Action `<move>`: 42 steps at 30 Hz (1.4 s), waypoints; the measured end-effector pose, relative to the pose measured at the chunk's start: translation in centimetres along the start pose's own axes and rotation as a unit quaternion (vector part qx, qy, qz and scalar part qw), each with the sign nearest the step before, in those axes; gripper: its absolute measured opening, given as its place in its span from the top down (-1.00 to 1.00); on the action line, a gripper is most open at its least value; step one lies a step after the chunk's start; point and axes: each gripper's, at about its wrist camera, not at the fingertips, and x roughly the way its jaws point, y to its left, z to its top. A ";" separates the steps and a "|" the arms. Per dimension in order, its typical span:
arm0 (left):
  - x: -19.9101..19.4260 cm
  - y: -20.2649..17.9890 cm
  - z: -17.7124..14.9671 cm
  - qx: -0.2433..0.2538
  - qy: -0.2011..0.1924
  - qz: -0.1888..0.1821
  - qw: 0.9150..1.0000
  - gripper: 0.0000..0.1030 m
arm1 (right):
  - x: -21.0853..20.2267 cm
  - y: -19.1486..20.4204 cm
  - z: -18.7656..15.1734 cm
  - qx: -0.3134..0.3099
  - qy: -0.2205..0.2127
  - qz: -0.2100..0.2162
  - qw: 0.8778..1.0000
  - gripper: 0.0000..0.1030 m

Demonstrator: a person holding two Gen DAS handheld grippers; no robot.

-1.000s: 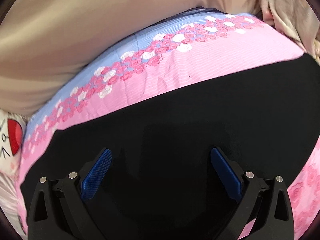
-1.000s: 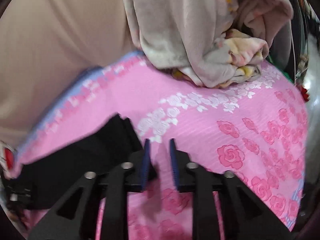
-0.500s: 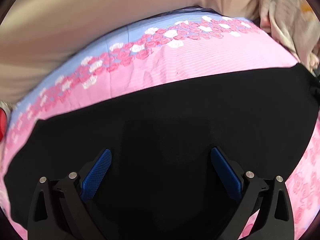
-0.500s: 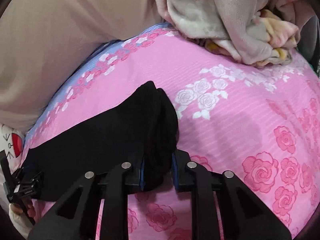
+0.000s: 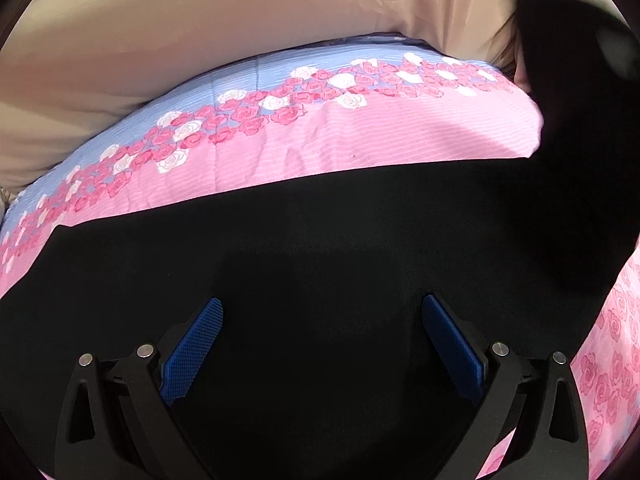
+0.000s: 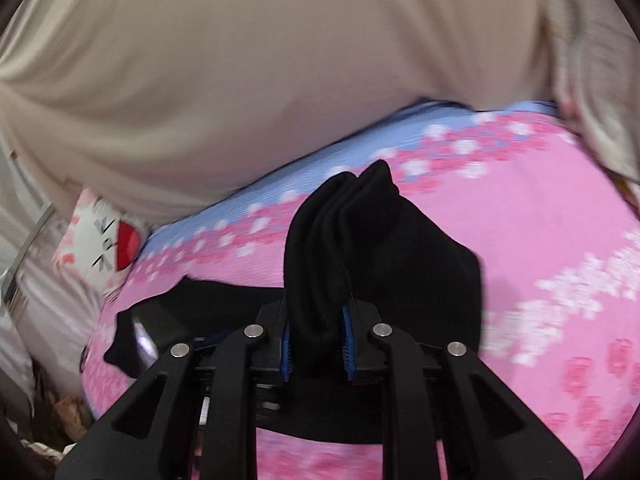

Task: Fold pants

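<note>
Black pants, on bed: right hand-held gripper clamps bunched end, lifted for folding; left hand-held gripper spread wide above, empty.

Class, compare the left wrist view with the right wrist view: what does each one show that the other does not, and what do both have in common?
Only the left wrist view shows the left gripper, open over flat black pants, with one end lifted at the far right.

Only the right wrist view shows the right gripper, shut on a bunched fold of the pants, and a cartoon pillow at the left.

Both show the pink rose bedsheet and beige cloth behind.
</note>
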 end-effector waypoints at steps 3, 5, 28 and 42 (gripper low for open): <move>-0.5 0.3 -0.2 -0.002 -0.009 -0.005 1.000 -0.90 | 3.4 3.1 1.4 -0.023 0.022 0.031 0.999 0.66; -1.8 2.0 -0.8 -0.021 -0.010 -0.014 1.000 -0.90 | 5.2 5.1 1.9 -0.037 0.037 0.044 0.998 0.66; -8.1 26.0 -11.2 -0.182 0.004 0.135 0.974 -0.90 | 23.2 21.5 -6.9 -0.129 0.219 0.098 0.962 0.65; -12.4 26.4 -12.0 -0.169 -0.023 0.153 0.973 -0.90 | 12.3 22.5 -7.5 -0.176 0.102 0.111 0.973 0.07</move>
